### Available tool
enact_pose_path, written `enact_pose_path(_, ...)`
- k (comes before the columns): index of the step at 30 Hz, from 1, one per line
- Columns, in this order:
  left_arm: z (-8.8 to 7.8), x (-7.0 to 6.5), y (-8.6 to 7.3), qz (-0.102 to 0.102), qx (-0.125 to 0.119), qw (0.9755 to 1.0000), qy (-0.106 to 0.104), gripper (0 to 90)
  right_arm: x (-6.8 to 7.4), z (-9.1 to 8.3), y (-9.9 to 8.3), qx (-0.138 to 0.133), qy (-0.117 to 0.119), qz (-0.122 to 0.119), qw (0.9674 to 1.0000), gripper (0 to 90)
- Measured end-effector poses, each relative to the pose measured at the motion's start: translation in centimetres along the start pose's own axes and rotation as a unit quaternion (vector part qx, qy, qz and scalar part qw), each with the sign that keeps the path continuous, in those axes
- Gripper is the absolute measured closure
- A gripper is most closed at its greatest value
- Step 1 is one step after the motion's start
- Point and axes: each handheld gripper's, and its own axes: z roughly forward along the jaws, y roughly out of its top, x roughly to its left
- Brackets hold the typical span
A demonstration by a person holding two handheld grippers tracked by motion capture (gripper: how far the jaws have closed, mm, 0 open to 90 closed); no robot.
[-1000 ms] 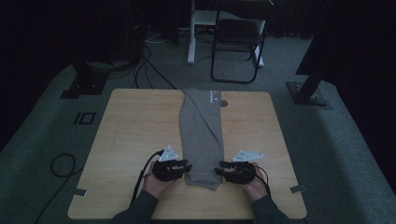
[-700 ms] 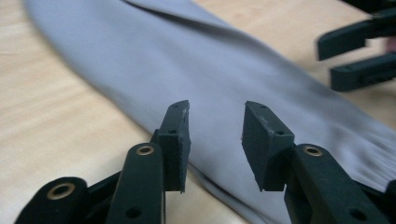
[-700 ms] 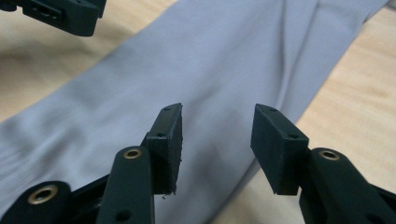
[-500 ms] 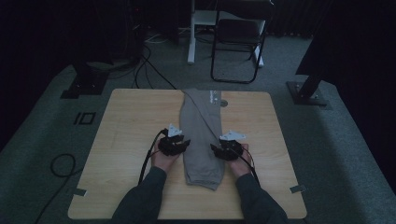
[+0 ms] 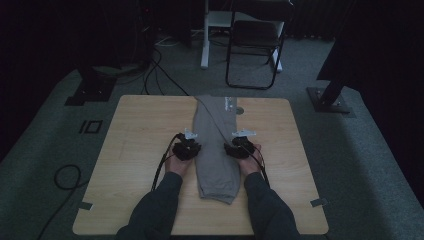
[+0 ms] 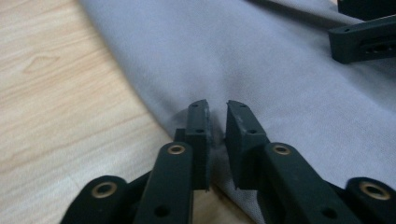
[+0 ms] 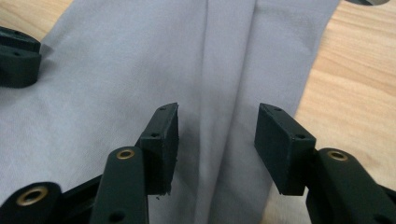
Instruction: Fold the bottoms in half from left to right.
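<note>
Grey trousers [image 5: 215, 145], folded lengthwise into a long strip, lie along the middle of the wooden table [image 5: 135, 145], waistband end toward the far edge and hem end near the person. Both forearms enter from the near edge and extend forward, one on each side of the strip. Left gripper [image 5: 186, 149] rests at the garment's left edge; in the left gripper view its jaws have just been closing and stand nearly together, pinching a small ridge of fabric [image 6: 215, 135] at that edge. Right gripper [image 5: 239, 149] sits at the right edge; its jaws gape about halfway, straddling a lengthwise fold [image 7: 224, 140] without pressing it.
</note>
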Motion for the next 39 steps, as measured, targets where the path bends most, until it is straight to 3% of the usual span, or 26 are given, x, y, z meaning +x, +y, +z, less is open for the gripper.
enact_pose_path(10,-2.4,-1.4,-2.3,0.008,0.001,0.9999,-0.012,82.8,0.9,-2.4,-2.0,0.004,0.011,-0.009,0.9999,51.0)
enact_pose_path(20,-5.1,-3.4,-5.2,0.017,-0.001,0.9996,-0.021,86.5,2.8,-5.7,-4.8,0.013,0.024,-0.023,0.9994,52.3)
enact_pose_path(22,-5.2,-3.6,-5.3,0.017,0.000,0.9996,-0.024,86.2,2.8,-5.9,-4.9,0.014,0.025,-0.024,0.9993,52.3)
enact_pose_path(24,-5.2,-3.5,-5.2,0.017,-0.001,0.9993,-0.032,79.9,2.8,-6.1,-5.1,0.016,0.028,-0.025,0.9992,52.3)
enact_pose_path(28,-4.9,-2.9,-4.4,0.008,-0.012,0.9994,-0.033,69.6,2.5,-5.6,-4.4,0.018,0.022,-0.029,0.9992,49.9)
enact_pose_path(30,-4.7,-2.9,-4.1,0.008,-0.015,0.9993,-0.032,67.4,2.4,-5.0,-3.6,0.011,0.005,-0.040,0.9991,48.7)
enact_pose_path(32,-4.3,-3.1,-3.8,0.010,-0.012,0.9993,-0.034,66.8,2.3,-4.0,-2.4,0.003,-0.013,-0.059,0.9982,47.7)
enact_pose_path(33,-4.3,-3.2,-3.7,0.012,-0.012,0.9992,-0.035,65.1,2.1,-2.8,-1.2,0.011,-0.017,-0.062,0.9978,47.3)
enact_pose_path(39,-4.4,-4.2,-3.9,0.020,-0.018,0.9985,-0.048,64.2,2.1,-0.3,1.0,0.015,-0.015,-0.077,0.9968,47.3)
